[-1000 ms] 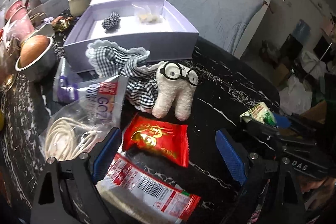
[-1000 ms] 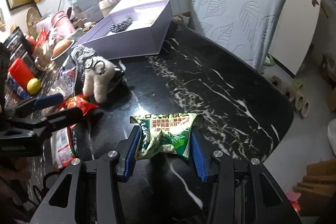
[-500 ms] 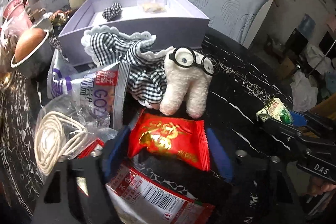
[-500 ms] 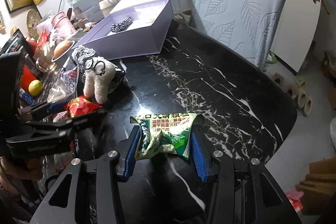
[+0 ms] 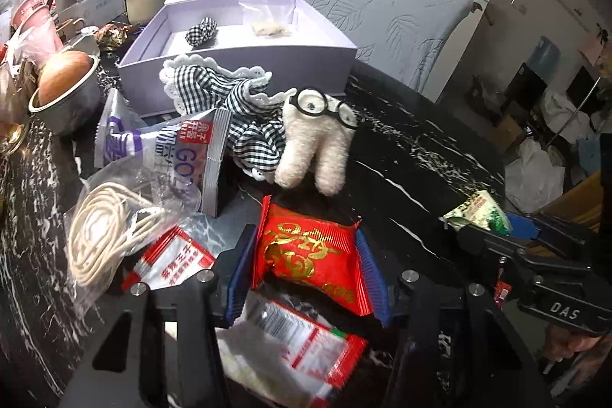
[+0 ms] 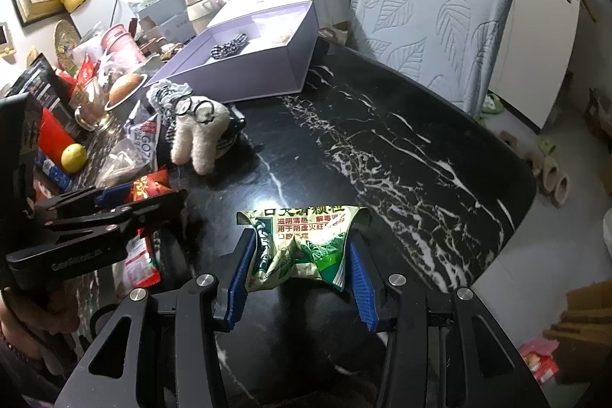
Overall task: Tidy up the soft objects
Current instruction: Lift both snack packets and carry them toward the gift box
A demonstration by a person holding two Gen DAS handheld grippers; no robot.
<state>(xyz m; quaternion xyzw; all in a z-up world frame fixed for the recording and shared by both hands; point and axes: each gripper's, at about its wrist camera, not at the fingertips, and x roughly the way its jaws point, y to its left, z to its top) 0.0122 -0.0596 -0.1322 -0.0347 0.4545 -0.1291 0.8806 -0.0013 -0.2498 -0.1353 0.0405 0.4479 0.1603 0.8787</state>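
The jaws of my left gripper (image 5: pixel 305 236) are closing, and its blue pads squeeze both sides of a red snack packet (image 5: pixel 310 264) on the black marble table. My right gripper (image 6: pixel 300 247) is shut on a crumpled green-and-white packet (image 6: pixel 306 220) just above the table; that packet (image 5: pixel 478 213) also shows at the right of the left wrist view. Beyond the red packet stands a white plush toy (image 5: pixel 317 148) with black glasses, leaning on a checked cloth (image 5: pixel 229 98). Behind them an open lavender box (image 5: pixel 313 71) holds a checked scrunchie (image 5: pixel 201 31) and a small clear bag (image 5: pixel 267 25).
Left of the red packet lie a coiled cord in a clear bag (image 5: pixel 103 236), a silver-purple packet (image 5: pixel 179 155) and a red-white packet (image 5: pixel 294 335). A metal bowl (image 5: pixel 72 106), cups and a lemon (image 6: pixel 74 157) crowd the left. A leaf-patterned chair (image 6: pixel 432 6) stands behind the table.
The left gripper moved forward over the red packet and its jaws came together from wide apart onto the packet's sides. The right gripper kept still with the green packet.
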